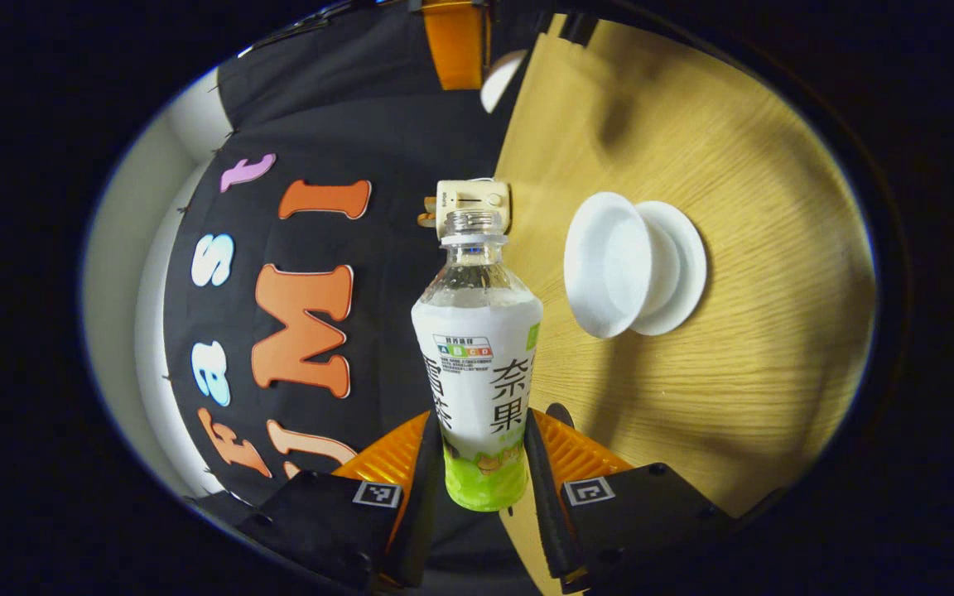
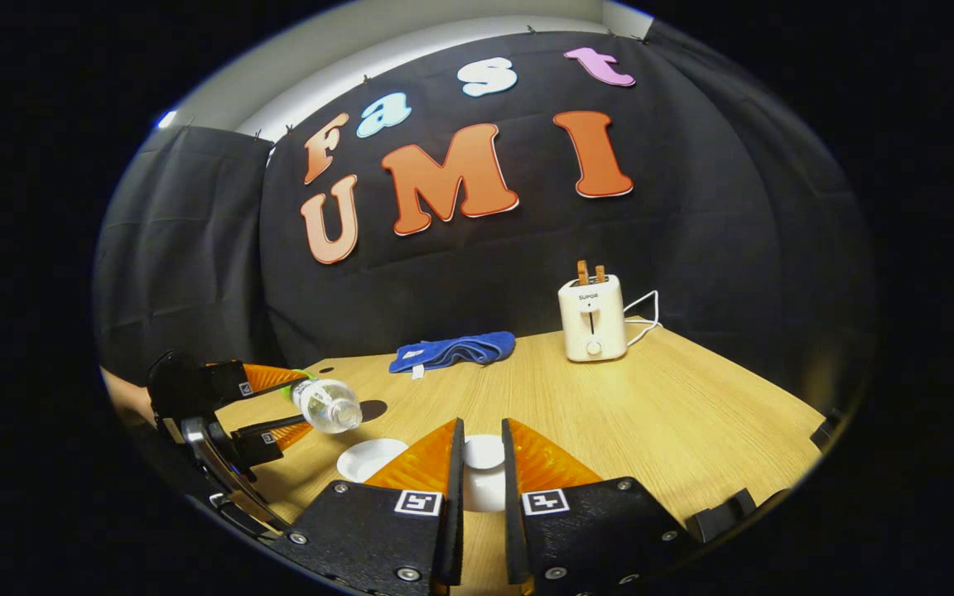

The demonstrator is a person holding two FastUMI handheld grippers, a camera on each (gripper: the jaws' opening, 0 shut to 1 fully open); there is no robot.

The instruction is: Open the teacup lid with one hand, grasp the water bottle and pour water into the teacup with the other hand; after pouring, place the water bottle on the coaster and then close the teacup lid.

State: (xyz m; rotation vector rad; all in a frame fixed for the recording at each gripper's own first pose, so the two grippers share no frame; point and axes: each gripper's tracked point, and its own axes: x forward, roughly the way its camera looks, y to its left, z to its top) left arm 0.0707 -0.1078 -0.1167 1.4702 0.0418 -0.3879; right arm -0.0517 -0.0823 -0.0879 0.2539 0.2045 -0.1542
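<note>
My left gripper (image 1: 484,424) is shut on the lower body of an uncapped water bottle (image 1: 477,348) with a white label and a green base. The right gripper view shows that bottle (image 2: 326,404) lying almost level in the left gripper (image 2: 278,407), mouth toward the white teacup (image 2: 371,458). The open teacup (image 1: 609,265) sits on its saucer (image 1: 680,269) on the wooden table, a little off from the bottle's mouth. No stream of water is visible. My right gripper (image 2: 481,426) is shut on the white teacup lid (image 2: 484,453). A dark round coaster (image 2: 374,410) lies beyond the cup.
A cream toaster (image 2: 591,319) with a white cord stands at the table's back, also seen past the bottle's mouth (image 1: 473,201). A folded blue cloth (image 2: 452,351) lies at the back left. The wooden table (image 2: 676,414) stretches right of the cup. A hand (image 2: 125,397) holds the left gripper.
</note>
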